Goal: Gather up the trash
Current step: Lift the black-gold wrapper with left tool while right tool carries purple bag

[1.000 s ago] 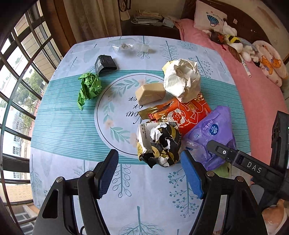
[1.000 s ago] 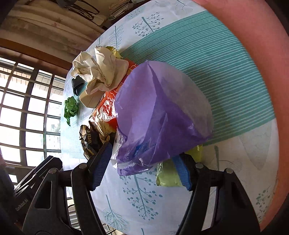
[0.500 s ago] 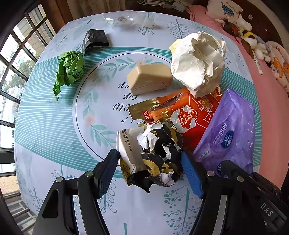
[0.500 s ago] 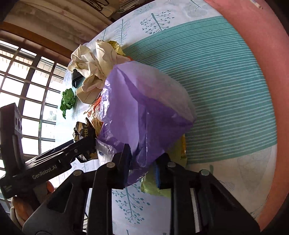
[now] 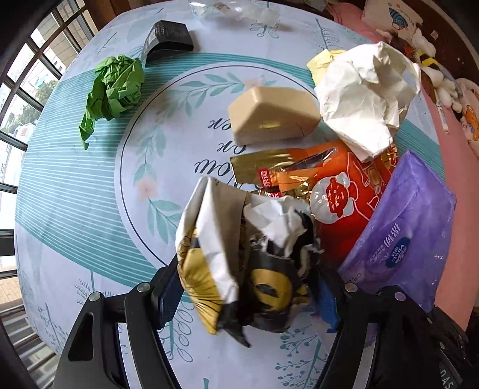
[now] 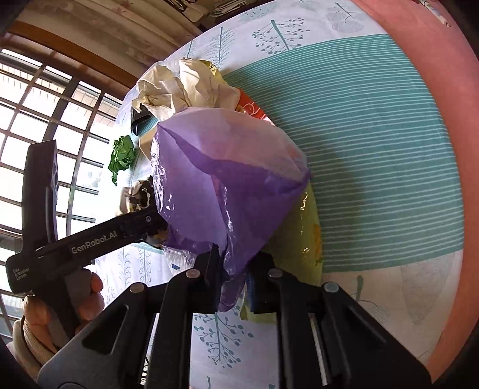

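My left gripper (image 5: 248, 287) has its jaws around a crumpled black, gold and white wrapper (image 5: 248, 257), which fills the gap between them. My right gripper (image 6: 233, 269) is shut on the near end of a purple tissue pack (image 6: 227, 179) and holds it lifted off the table; the pack also shows in the left wrist view (image 5: 404, 233). An orange snack bag (image 5: 338, 185), a white crumpled paper (image 5: 368, 98), a tan wedge-shaped box (image 5: 272, 116) and a green paper ball (image 5: 113, 89) lie on the table.
A black pouch (image 5: 167, 39) and clear plastic (image 5: 239, 7) lie at the far edge of the tablecloth (image 5: 74, 185). A yellow-green wrapper (image 6: 302, 236) lies under the purple pack. A pink bed (image 6: 434, 59) with soft toys borders the right side. Windows are on the left.
My left gripper moved forward until the black and gold wrapper sat between its jaws. My right gripper closed on the purple pack's end and raised it.
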Action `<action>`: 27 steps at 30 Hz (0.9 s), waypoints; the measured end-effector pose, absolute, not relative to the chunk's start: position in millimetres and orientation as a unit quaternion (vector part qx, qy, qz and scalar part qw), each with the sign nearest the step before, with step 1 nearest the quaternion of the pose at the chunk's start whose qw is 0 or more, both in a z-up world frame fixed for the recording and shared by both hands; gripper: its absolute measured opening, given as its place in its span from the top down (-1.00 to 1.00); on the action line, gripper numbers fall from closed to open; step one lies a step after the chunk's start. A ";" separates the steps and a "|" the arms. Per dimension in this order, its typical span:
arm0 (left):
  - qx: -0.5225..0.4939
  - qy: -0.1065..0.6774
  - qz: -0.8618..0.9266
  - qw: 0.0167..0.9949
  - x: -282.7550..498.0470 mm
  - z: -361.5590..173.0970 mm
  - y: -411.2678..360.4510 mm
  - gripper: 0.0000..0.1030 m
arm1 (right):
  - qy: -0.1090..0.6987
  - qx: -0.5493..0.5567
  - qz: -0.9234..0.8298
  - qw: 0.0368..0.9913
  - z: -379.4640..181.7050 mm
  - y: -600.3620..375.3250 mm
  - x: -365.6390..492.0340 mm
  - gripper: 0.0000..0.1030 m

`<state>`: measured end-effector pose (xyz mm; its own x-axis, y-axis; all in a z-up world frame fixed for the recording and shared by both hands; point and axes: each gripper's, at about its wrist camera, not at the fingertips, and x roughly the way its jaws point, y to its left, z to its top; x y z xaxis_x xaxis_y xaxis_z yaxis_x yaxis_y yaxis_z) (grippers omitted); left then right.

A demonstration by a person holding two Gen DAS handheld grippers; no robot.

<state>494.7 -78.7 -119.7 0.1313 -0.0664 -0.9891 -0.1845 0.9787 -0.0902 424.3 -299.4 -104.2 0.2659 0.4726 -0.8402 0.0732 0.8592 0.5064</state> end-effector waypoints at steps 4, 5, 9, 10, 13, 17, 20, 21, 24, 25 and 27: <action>-0.098 0.651 0.034 0.752 493.3 -116.3 -78.8 -0.20 | 0.590 0.224 0.132 0.765 -102.6 -298.3 421.4 0.81; -0.098 0.648 0.034 0.755 491.9 -114.1 -78.1 -0.18 | 0.589 0.223 0.133 0.765 -102.3 -296.7 421.1 0.82; -0.086 0.633 0.033 0.768 478.0 -99.6 -73.4 -0.14 | 0.584 0.220 0.134 0.770 -97.5 -292.8 414.5 0.86; -0.080 0.629 0.032 0.773 473.4 -94.9 -72.8 -0.13 | 0.583 0.218 0.134 0.771 -95.4 -291.6 412.1 0.86; -0.060 0.616 0.027 0.785 461.9 -78.0 -72.9 -0.13 | 0.577 0.217 0.136 0.776 -89.0 -288.5 405.1 0.87; -0.044 0.599 0.018 0.799 439.3 -53.2 -73.1 -0.13 | 0.569 0.218 0.134 0.781 -78.6 -283.2 392.9 0.88; -0.037 0.584 0.008 0.811 413.9 -29.8 -64.4 -0.13 | 0.562 0.214 0.135 0.788 -67.8 -274.3 379.5 0.89; -0.035 0.579 0.004 0.815 402.2 -22.3 -56.0 -0.13 | 0.559 0.213 0.134 0.790 -63.7 -270.6 373.6 0.89; -0.022 0.563 -0.009 0.826 367.9 -2.3 -38.8 -0.13 | 0.549 0.212 0.131 0.798 -50.3 -258.2 350.6 0.89; -0.015 0.558 -0.014 0.830 357.8 5.0 -34.0 -0.13 | 0.545 0.212 0.130 0.801 -46.5 -253.6 342.5 0.89; -0.002 0.546 -0.024 0.837 334.5 19.4 -27.8 -0.13 | 0.537 0.214 0.125 0.807 -37.8 -243.3 322.6 0.89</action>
<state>334.5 -27.8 19.4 0.4025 -0.0431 -0.9144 0.0386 0.9988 -0.0301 322.6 -243.3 -37.8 0.3922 0.4309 -0.8127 0.0279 0.8775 0.4788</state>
